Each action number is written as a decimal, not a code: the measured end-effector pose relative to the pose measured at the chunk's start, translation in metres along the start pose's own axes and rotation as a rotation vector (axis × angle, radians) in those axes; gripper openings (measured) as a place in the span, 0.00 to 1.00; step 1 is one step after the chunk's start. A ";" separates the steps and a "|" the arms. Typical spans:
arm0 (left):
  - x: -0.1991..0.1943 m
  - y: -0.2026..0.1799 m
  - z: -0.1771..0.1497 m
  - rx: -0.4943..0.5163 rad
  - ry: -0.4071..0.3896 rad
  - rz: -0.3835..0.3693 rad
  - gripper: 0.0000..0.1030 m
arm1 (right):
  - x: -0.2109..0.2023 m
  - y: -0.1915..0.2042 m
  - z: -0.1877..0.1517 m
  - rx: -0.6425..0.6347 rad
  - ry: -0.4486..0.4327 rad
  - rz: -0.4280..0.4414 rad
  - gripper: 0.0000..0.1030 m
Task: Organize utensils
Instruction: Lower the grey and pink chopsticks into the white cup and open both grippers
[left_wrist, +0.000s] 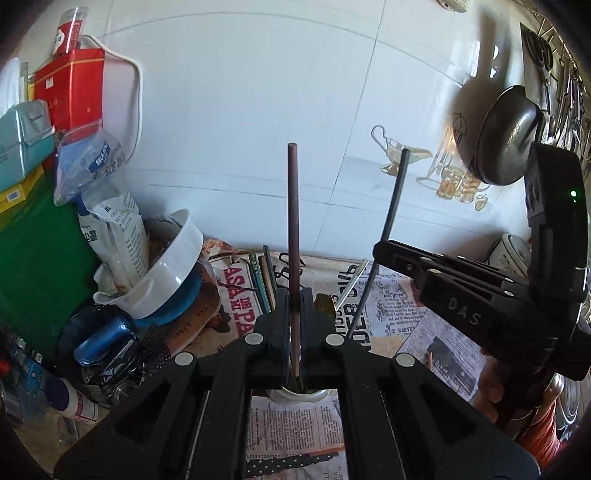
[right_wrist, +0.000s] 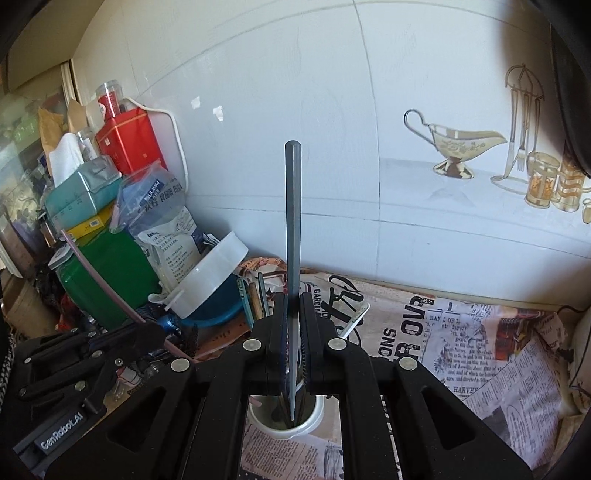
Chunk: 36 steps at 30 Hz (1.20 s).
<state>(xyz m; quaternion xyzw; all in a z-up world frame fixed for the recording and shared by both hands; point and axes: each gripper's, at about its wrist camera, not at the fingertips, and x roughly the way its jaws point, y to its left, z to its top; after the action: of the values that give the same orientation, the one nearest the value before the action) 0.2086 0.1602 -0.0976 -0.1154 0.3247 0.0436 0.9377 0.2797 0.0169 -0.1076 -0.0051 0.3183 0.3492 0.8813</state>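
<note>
Table (right_wrist: 480, 350): covered in newspaper, against a white tiled wall (right_wrist: 332, 110).
Left gripper (left_wrist: 294, 306): clamped on a brown chopstick (left_wrist: 293, 221), upright over a white cup (left_wrist: 299, 396).
Right gripper (right_wrist: 294, 314): clamped on a grey chopstick (right_wrist: 293, 221), tip inside the cup.

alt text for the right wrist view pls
The right gripper is shut on a dark grey chopstick, held upright with its lower tip inside a white cup. Newspaper covers the counter before a white tiled wall.

Clutter (right_wrist: 122, 236) left; newspaper (right_wrist: 480, 339) right.
</note>
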 end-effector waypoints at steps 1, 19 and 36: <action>0.004 0.002 -0.001 -0.001 0.009 -0.004 0.03 | 0.005 0.000 -0.002 0.003 0.008 -0.004 0.05; 0.075 0.015 -0.031 -0.016 0.211 -0.037 0.03 | 0.058 -0.005 -0.041 -0.001 0.193 -0.042 0.06; 0.039 -0.006 -0.025 0.003 0.148 0.016 0.20 | 0.014 -0.017 -0.049 -0.044 0.223 -0.012 0.23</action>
<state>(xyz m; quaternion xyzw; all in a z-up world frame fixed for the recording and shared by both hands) 0.2252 0.1483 -0.1402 -0.1143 0.3943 0.0422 0.9109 0.2707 0.0011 -0.1582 -0.0653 0.4065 0.3480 0.8423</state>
